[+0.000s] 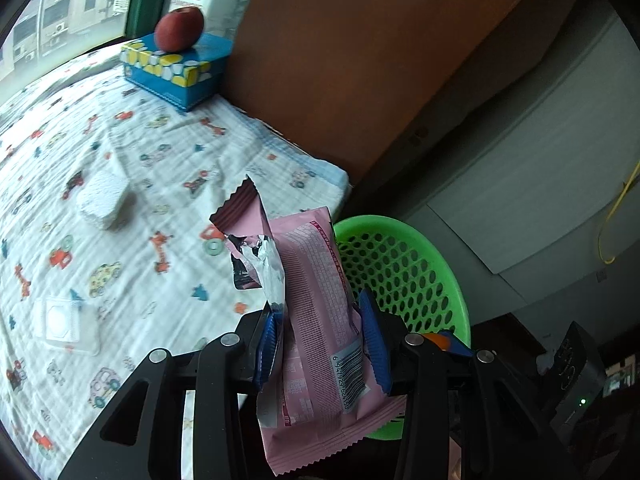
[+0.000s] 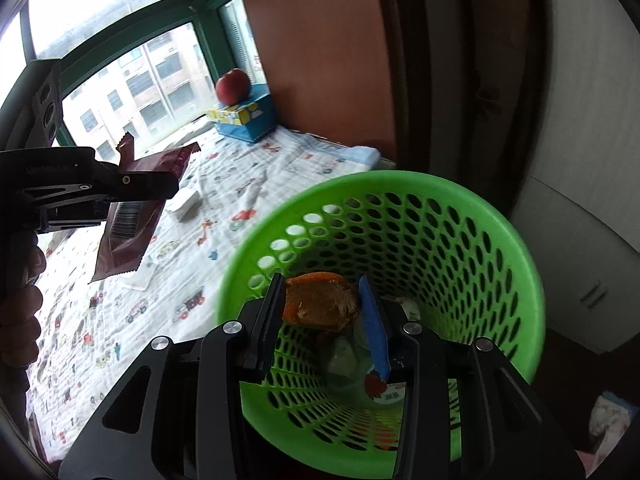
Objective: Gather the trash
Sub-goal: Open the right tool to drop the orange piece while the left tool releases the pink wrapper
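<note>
The counter (image 1: pixel 120 184), under a vehicle-print cloth, carried a blue tissue box (image 1: pixel 176 68) with a red apple (image 1: pixel 179 28) on top. Beside its edge stood the green basket (image 2: pixel 500 248), some rubbish already at its bottom. The left tool (image 1: pixel 320 336) was clamped on a torn pink wrapper (image 1: pixel 316 320), held over the counter edge near the basket. The right tool (image 2: pixel 324 312) gripped an orange peel (image 2: pixel 320 300) above the basket mouth. Only the right view showed a hand (image 2: pixel 20 300); only the left showed a white tissue pack (image 1: pixel 102 202).
</note>
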The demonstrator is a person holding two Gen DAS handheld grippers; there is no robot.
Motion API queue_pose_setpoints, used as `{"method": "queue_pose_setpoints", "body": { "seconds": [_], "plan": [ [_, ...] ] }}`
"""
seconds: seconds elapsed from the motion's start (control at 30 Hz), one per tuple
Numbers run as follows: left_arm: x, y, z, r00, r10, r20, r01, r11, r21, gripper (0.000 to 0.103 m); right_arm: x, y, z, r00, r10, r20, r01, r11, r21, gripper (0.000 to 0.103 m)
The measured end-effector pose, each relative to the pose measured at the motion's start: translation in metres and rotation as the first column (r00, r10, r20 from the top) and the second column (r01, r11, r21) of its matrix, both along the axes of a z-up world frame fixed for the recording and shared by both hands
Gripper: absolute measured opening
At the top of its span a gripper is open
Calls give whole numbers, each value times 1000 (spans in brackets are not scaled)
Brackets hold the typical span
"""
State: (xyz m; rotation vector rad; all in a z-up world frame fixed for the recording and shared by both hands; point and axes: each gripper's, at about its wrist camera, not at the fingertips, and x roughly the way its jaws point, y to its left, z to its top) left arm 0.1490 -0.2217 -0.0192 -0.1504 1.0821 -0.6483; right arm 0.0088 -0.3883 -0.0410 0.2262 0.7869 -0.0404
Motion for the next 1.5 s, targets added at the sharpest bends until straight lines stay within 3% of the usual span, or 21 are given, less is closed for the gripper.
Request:
{"method": "queue_pose_setpoints", "body": {
  "seconds": [0.47,0.6,0.73,1.0,1.07,1.33,1.43,1.5],
  "plan": [
    [-1,-45,-12,997,-74,-21,74,997,12,38,-17,-26,-10,998,-60,-28,61,998,8,41],
    [-2,-57,-16,995,-100,-22,101,995,17,38,-23,-30,-10,997,-71,-23,71,997,2,52],
    [-4,-68,-20,992,-119,-29,120,992,25,40,-29,-32,-7,997,-81,-17,81,997,-10,55],
    [-9,-85,-28,986,-158,-45,158,987,1,52,-43,-37,-1,995,-100,9,100,995,-27,61],
    [-10,-87,-31,985,-160,-56,160,987,-4,64,-47,-37,-1,995,-104,13,104,994,-23,62],
    [-16,-87,-32,983,-175,-57,175,985,-9,69,-51,-34,0,994,-108,17,109,994,-27,63],
    [-17,-84,-29,984,-169,-49,168,986,-11,78,-51,-33,2,994,-108,24,108,994,-27,65],
    [-18,-81,-26,985,-169,-33,169,986,0,78,-51,-32,3,994,-106,30,107,994,-29,67]
  ]
}}
